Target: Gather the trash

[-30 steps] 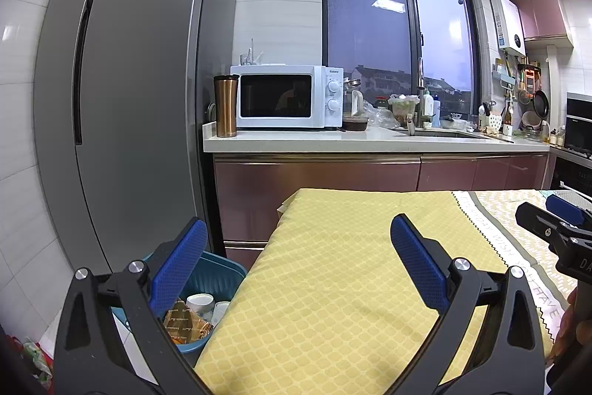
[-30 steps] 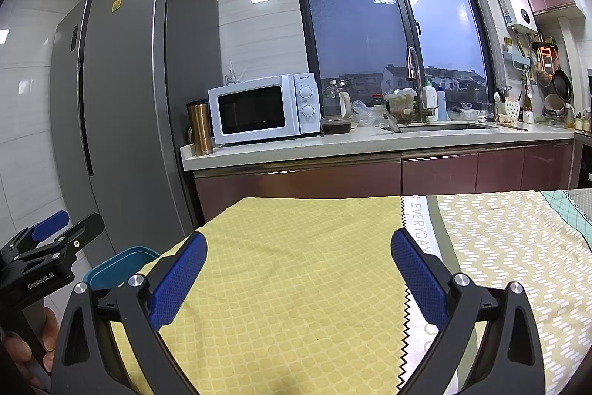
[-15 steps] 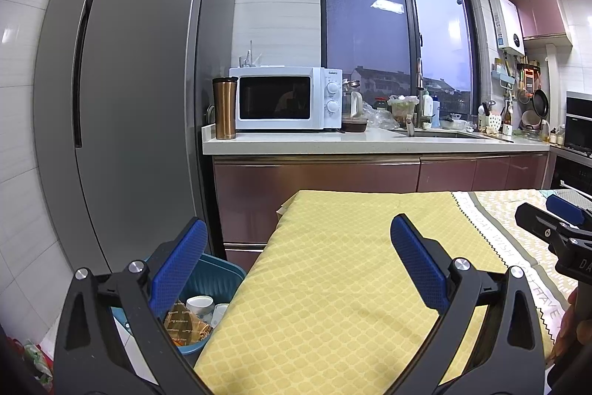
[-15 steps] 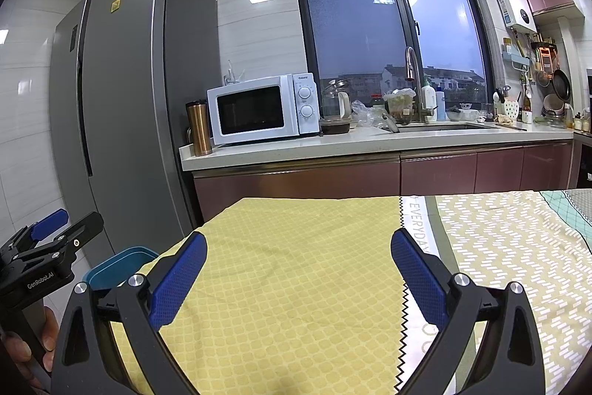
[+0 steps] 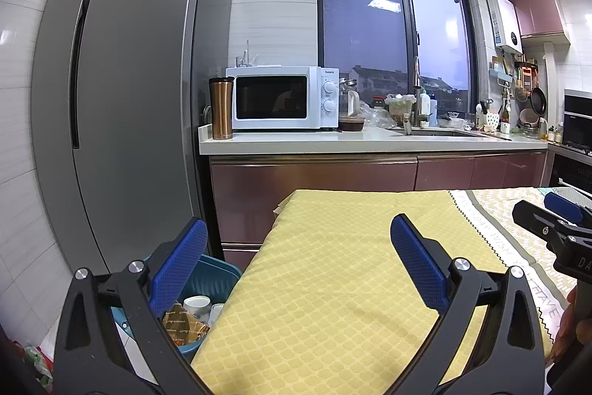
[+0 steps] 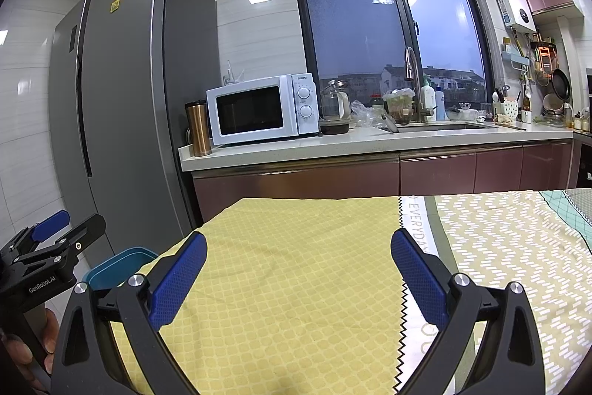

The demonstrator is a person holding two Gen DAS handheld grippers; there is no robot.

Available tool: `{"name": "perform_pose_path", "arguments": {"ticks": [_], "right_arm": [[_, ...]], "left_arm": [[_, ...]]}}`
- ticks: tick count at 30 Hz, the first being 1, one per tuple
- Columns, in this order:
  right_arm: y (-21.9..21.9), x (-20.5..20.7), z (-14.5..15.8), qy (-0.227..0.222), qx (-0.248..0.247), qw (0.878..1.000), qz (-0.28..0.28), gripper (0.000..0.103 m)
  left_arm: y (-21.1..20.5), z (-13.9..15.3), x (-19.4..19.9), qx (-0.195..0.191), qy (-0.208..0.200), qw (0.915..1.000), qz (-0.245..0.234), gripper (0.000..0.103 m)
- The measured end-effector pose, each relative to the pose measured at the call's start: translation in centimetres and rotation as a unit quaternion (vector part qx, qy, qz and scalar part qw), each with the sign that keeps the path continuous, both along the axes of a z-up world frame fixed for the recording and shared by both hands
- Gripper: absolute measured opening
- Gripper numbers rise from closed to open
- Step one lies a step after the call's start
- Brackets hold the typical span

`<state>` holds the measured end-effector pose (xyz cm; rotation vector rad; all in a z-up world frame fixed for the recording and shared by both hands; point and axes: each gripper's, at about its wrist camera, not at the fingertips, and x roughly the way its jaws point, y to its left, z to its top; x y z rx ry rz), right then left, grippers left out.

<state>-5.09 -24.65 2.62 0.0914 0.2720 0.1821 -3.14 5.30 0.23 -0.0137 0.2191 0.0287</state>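
My left gripper (image 5: 299, 258) is open and empty, held over the left end of the table with the yellow cloth (image 5: 333, 284). My right gripper (image 6: 296, 265) is open and empty too, over the same yellow cloth (image 6: 296, 284). A teal trash bin (image 5: 211, 280) stands on the floor below the table's left edge; white paper cups (image 5: 196, 304) and a brown wrapper (image 5: 185, 324) lie in it. Its rim also shows in the right wrist view (image 6: 118, 265). I see no trash on the cloth.
A grey fridge (image 5: 122, 99) stands at the left. A counter (image 5: 370, 139) behind the table holds a white microwave (image 5: 281, 99), a copper tumbler (image 5: 221, 108) and sink clutter. A patterned cloth (image 6: 510, 247) covers the table's right part.
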Motion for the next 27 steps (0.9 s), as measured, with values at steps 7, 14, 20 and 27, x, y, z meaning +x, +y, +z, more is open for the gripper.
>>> {"name": "perform_pose_path", "arguments": {"ticks": [7, 14, 20, 27], "right_arm": [[0.1, 0.0, 0.0, 0.001, -0.001, 1.0, -0.001, 0.096], [0.1, 0.0, 0.0, 0.001, 0.0, 1.0, -0.001, 0.096], [0.1, 0.0, 0.1, 0.002, 0.0, 1.0, -0.001, 0.096], [0.0, 0.0, 0.1, 0.002, 0.0, 1.0, -0.003, 0.096]], "left_arm": [[0.0, 0.0, 0.1, 0.001, 0.0, 1.0, 0.0, 0.097], [-0.1, -0.1, 0.0, 0.001, 0.0, 1.0, 0.0, 0.097], [-0.2, -0.5, 0.5, 0.002, 0.003, 1.0, -0.001, 0.097], [-0.2, -0.9, 1.0, 0.002, 0.006, 1.0, -0.006, 0.097]]}}
